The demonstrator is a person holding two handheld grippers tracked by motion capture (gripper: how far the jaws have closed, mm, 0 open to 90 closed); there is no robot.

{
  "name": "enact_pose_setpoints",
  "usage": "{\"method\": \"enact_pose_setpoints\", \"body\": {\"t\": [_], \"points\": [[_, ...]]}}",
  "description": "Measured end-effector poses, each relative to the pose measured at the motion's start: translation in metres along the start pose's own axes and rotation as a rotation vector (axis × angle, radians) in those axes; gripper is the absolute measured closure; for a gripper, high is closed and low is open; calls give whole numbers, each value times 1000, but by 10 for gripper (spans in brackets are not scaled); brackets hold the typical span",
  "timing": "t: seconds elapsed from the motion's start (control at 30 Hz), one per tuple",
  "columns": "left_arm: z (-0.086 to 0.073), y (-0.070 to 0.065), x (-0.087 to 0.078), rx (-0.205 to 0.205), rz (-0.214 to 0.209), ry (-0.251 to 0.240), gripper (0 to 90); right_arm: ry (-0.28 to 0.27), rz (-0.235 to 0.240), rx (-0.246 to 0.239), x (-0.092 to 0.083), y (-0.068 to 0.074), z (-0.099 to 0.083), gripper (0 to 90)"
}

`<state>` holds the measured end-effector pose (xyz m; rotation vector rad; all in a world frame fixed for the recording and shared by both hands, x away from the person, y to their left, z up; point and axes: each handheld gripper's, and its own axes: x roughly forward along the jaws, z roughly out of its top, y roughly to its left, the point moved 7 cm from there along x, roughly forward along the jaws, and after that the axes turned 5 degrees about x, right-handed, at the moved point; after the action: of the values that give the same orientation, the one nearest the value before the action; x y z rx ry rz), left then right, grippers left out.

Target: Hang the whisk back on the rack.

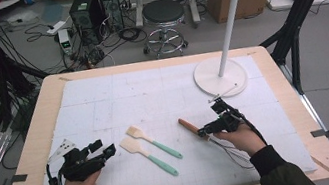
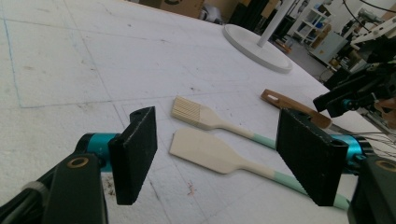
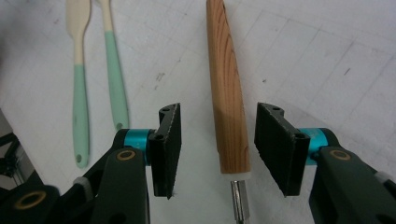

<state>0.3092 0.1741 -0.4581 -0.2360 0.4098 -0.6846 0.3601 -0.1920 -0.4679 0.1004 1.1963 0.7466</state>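
Meanwhile, the right tongs (image 3: pixel 217 149) straddle, open and not yet pressing, the wooden-handled tool (image 3: pixel 228 93) lying at four o'clock on the worktop (image 1: pixel 101 93), likely needing closure next, while the left tongs (image 2: pixel 224 158) gape empty.

Wooden table (image 1: pixel 37 129), light top, rounded corners. A white foam sheet (image 1: pixel 118 100) with faint grid lines covers most of it, leaving a bare wood margin all round. Black tape tabs sit on the left and right edges.

On the sheet:
- white round stand base (image 1: pixel 210 75) with its pole upright, far right corner
- flat spatula (image 1: pixel 146 155), cream blade, mint handle, centre-left
- slotted spatula (image 1: pixel 153 142), same colours, just beside it on the far side, roughly parallel, not touching
- wooden handle (image 1: pixel 189 126) with a metal shank at its near end, right of the spatulas, lying flat at an angle

Sheet surface is scuffed, with small dark specks near the spatulas.
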Motion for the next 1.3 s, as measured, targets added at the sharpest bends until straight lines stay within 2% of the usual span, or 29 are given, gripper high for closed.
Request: {"method": "enact_pose_setpoints", "body": {"t": [0.17, 0.6, 0.83, 0.9, 1.03, 1.17, 1.3], "points": [[0, 1, 1, 1, -1, 4, 301, 36, -2, 9, 5, 1, -2, 519], [1, 0, 1, 1, -4, 1, 301, 116, -69, -38, 18, 2, -8, 545], [2, 0, 0, 0, -6, 0, 301, 137, -124, -70, 20, 3, -7, 589], [2, -1, 1, 1, -7, -3, 301, 137, -127, -77, 20, 3, -7, 600], [2, -2, 1, 2, -10, -5, 301, 133, -148, -76, 20, 0, -6, 703], [2, -2, 1, 4, -10, -4, 301, 138, -161, -89, 20, 0, -7, 708], [3, -3, 2, 2, -13, -2, 301, 140, -197, -104, 22, 2, -7, 715]]}}
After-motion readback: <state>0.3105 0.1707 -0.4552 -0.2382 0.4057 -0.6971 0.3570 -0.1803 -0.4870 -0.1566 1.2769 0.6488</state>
